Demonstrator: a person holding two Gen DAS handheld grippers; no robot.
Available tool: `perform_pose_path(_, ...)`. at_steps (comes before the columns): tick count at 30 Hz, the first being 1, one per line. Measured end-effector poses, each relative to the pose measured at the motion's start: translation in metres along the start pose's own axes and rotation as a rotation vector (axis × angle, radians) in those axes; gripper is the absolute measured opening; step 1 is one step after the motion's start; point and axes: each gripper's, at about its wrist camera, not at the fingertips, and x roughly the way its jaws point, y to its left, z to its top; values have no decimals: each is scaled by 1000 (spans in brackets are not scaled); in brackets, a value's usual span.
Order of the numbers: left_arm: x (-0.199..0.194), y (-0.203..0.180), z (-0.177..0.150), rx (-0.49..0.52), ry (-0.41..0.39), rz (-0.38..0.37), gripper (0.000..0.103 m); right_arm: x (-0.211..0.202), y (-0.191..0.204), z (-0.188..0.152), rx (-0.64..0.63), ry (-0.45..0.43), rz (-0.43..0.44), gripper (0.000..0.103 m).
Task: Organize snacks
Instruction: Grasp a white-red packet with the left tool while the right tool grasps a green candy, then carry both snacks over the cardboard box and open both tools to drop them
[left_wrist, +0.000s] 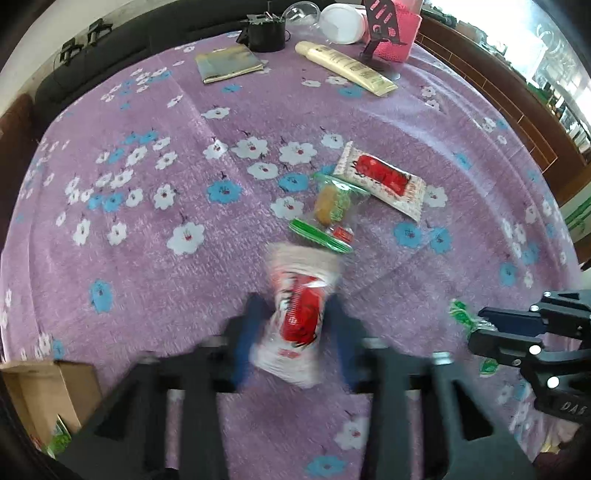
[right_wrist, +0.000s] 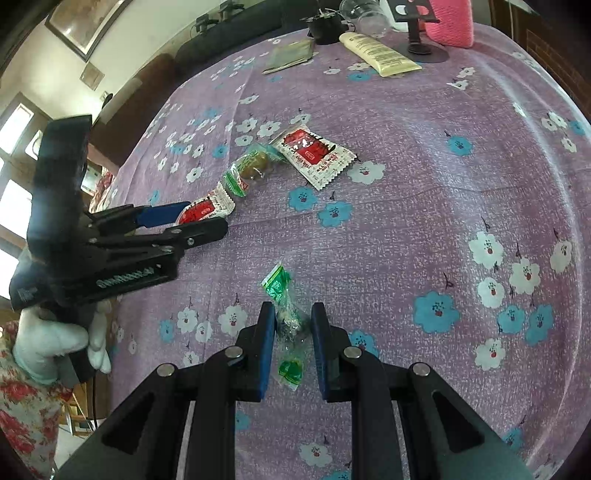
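We hold our left gripper (left_wrist: 297, 317) closed on a red sachet (left_wrist: 301, 317), which stands pinched between the blue pads above the purple cloth (left_wrist: 166, 258); in the left wrist view the sachet is blurred, but the right wrist view shows it plainly at the tip of that gripper (right_wrist: 207, 219). Our right gripper (right_wrist: 293, 325) sits low over the cloth with its jaws parted a little, and a green candy (right_wrist: 288, 321) lies between the pads; we cannot tell whether the pads touch the wrapper or merely flank it. From the left wrist view the same candy (left_wrist: 465, 321) shows just at the tips of the right gripper (left_wrist: 480, 325).

Farther up the cloth a second red sachet (left_wrist: 382, 182) lies flat; just beside it, overlapping its lower left corner, is a clear green-ended cake pack (left_wrist: 330, 212); both sit near the middle of the table, well apart from the right gripper.

At the far edge we see a cream tube (left_wrist: 345, 66), a gold pouch (left_wrist: 229, 64), a black pot (left_wrist: 266, 31), a pink holder (left_wrist: 397, 37) and a phone stand (right_wrist: 421, 33); a cardboard box (left_wrist: 48, 395) sits at the near left corner; our white-gloved left hand (right_wrist: 59, 339) grips the left tool's handle.
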Motion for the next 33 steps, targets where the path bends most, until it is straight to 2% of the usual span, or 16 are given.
perform_pose_path(4,-7,1,-10,-65,-17,-17,26,-2,8,0,-14,-4,5,18)
perform_pose_path(8,-25,10,-31,-183,-51,-65,26,-6,18,1,-33,-10,-3,18)
perform_pose_path(14,-85,33,-76,-342,-137,-106,26,-12,50,0,-92,-18,28,18)
perform_pose_path(18,-130,63,-123,-456,-199,-45,26,-3,94,-5,-166,0,78,18)
perform_pose_path(23,-156,116,-193,-632,-193,41,26,13,167,-16,-282,40,159,18)
perform_pose_path(28,-155,146,-242,-736,-163,80,26,32,231,-28,-380,72,207,18)
perform_pose_path(33,-145,158,-261,-778,-130,59,27,52,276,-37,-447,95,201,18)
